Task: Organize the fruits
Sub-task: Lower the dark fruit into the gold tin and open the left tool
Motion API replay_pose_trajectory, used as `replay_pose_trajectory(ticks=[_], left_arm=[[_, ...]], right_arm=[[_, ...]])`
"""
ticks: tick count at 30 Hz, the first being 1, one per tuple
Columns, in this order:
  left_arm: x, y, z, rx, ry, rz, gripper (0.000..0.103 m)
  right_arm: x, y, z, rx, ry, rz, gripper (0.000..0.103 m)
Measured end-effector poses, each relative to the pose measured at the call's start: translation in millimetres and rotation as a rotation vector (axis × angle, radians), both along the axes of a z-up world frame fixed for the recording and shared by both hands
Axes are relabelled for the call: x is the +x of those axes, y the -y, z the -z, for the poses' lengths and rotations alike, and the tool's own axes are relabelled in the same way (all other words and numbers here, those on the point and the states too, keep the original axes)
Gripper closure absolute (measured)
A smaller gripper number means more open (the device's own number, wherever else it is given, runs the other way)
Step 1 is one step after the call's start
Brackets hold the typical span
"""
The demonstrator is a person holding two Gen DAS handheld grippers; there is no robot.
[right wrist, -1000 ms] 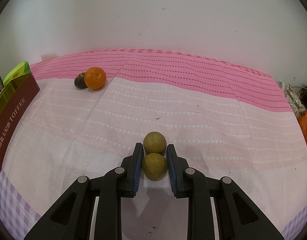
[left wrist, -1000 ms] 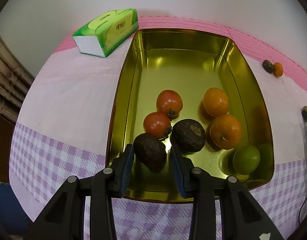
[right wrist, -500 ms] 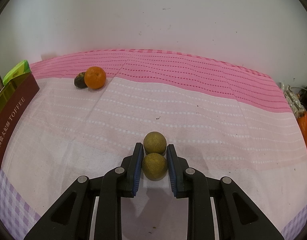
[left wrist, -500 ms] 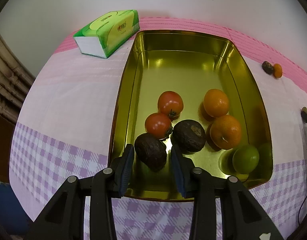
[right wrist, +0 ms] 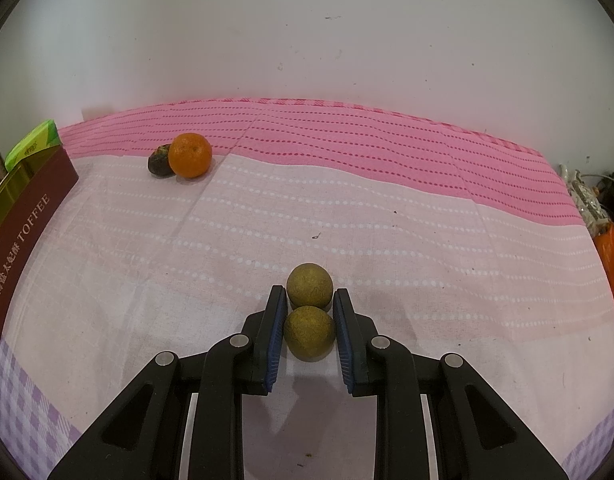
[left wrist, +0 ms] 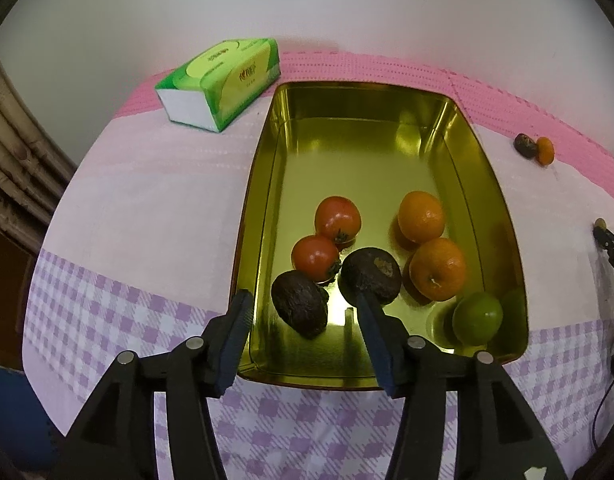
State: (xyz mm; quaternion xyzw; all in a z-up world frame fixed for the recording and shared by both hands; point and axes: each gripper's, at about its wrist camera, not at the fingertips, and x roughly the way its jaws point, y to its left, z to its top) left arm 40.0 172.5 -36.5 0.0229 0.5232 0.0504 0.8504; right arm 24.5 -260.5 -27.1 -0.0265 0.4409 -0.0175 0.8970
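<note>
In the left wrist view a gold tin [left wrist: 391,108] holds two tomatoes [left wrist: 337,219], two oranges [left wrist: 421,216], two dark wrinkled fruits and a green lime [left wrist: 477,318]. My left gripper [left wrist: 303,308] is open, its jaws wide apart around the nearer dark fruit [left wrist: 299,309], which lies on the tin floor. In the right wrist view my right gripper [right wrist: 309,306] is shut on a brownish-green round fruit [right wrist: 309,333]. A second one [right wrist: 309,286] touches it just beyond. An orange [right wrist: 189,155] and a dark fruit [right wrist: 159,161] lie far left on the cloth.
A green tissue box [left wrist: 221,80] stands left of the tin at the back. The tin's maroon side marked TOFFEE [right wrist: 25,236] is at the left edge of the right wrist view. Bags and clutter [right wrist: 603,216] sit off the table's right edge.
My left gripper has opened wider, releasing the dark fruit, and has drawn back a little from the tin. The right gripper and its fruit have not moved.
</note>
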Motion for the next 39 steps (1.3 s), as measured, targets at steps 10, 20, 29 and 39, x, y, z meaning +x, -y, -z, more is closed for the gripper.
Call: replay_pose_trajectory(ticks=[10,20,29,39], left_arm=[[-7.1,-3.8,-16.4,-0.005,0.047,-0.002,0.038],[-18.3,-10.0,-28.6,0.012,0.09,-0.009,0.025],[-25.2,-17.6,-28.8,0.028,0.107,-0.022,0.013],[-36.6,-23.5,-27.3,0.036,0.129,-0.01,0.007]], right_arm=[[2.2,2.2,-1.3,0.016,-0.021,0.053,0.078],[12.4,0.8,-3.6,0.016,-0.069,0.062,0.078],[9.5,-16.8,-14.9,-0.001,-0.072,0.029,0.078],[4.5,-66.5,-47.1,0.028,-0.019,-0.063,0.078]])
